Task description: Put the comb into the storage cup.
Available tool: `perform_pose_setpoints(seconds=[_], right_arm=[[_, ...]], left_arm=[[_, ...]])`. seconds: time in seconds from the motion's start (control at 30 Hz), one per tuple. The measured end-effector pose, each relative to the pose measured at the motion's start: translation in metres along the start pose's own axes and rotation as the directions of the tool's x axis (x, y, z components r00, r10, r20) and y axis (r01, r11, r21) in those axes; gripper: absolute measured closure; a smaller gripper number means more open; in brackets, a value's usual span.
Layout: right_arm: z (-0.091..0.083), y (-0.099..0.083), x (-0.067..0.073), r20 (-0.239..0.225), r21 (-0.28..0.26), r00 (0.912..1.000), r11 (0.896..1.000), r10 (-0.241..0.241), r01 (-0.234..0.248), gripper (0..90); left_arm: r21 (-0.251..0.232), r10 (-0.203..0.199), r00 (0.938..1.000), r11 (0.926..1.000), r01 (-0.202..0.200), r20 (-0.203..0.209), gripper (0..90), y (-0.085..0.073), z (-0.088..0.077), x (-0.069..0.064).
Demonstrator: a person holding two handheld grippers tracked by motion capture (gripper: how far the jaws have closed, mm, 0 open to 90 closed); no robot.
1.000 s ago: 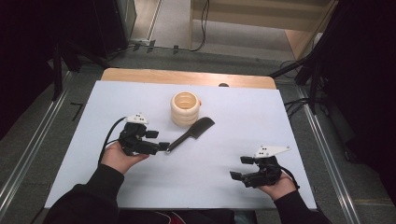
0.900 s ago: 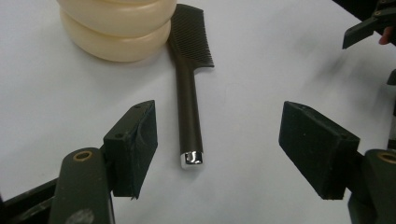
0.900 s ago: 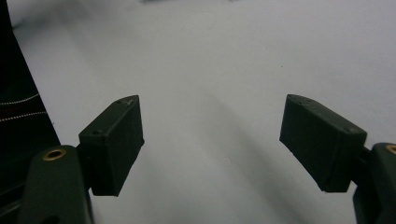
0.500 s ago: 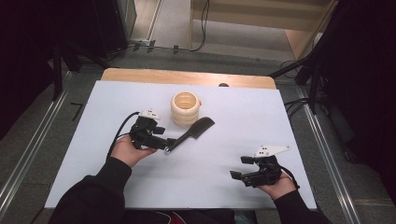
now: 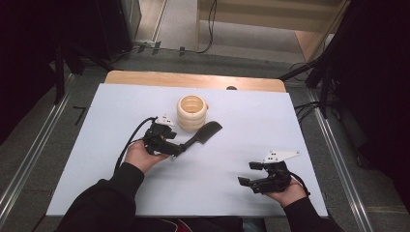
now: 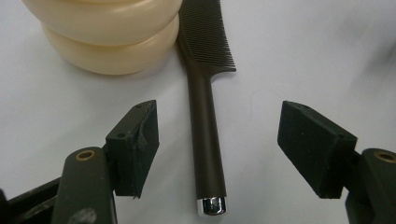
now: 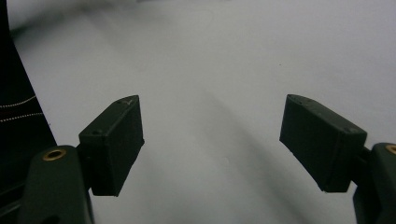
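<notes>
A black comb (image 5: 202, 135) with a long handle lies on the white table (image 5: 106, 106), its toothed head resting against a cream ribbed cup (image 5: 192, 112). In the left gripper view the comb's handle (image 6: 207, 135) runs up between the two jaws, its chrome end cap lowest, and the cream cup (image 6: 107, 37) sits at the top left. My left gripper (image 5: 177, 149) is open astride the handle's end, touching nothing. My right gripper (image 5: 245, 181) stands open near the table's front right, with bare table between its pads (image 7: 112, 144).
A wooden strip (image 5: 193, 80) borders the table's far edge. Metal rails and cables run along the floor on both sides. A dark sleeve (image 7: 18, 116) shows at the left of the right gripper view.
My left gripper has moved forward and to the right along the comb's handle, towards the cup. The comb's head now lies close against the cup. The right gripper has stayed put.
</notes>
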State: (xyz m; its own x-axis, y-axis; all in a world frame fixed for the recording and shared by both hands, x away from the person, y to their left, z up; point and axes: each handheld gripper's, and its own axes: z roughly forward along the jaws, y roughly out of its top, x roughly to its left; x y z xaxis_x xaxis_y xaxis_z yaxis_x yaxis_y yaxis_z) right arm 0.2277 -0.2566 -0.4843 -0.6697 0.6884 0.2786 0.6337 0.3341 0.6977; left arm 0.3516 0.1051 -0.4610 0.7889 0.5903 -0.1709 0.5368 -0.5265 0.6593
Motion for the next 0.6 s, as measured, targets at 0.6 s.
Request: perform_pose_setpoints(seconds=[0.6], right_arm=[[0.001,0.000,0.001,0.003,0.017,0.9999,1.000,-0.015,0.015,19.3]], left_arm=[[0.165,0.037,0.9986,0.9858,-0.030,-0.039,43.2,-0.004,0.019,-0.001]])
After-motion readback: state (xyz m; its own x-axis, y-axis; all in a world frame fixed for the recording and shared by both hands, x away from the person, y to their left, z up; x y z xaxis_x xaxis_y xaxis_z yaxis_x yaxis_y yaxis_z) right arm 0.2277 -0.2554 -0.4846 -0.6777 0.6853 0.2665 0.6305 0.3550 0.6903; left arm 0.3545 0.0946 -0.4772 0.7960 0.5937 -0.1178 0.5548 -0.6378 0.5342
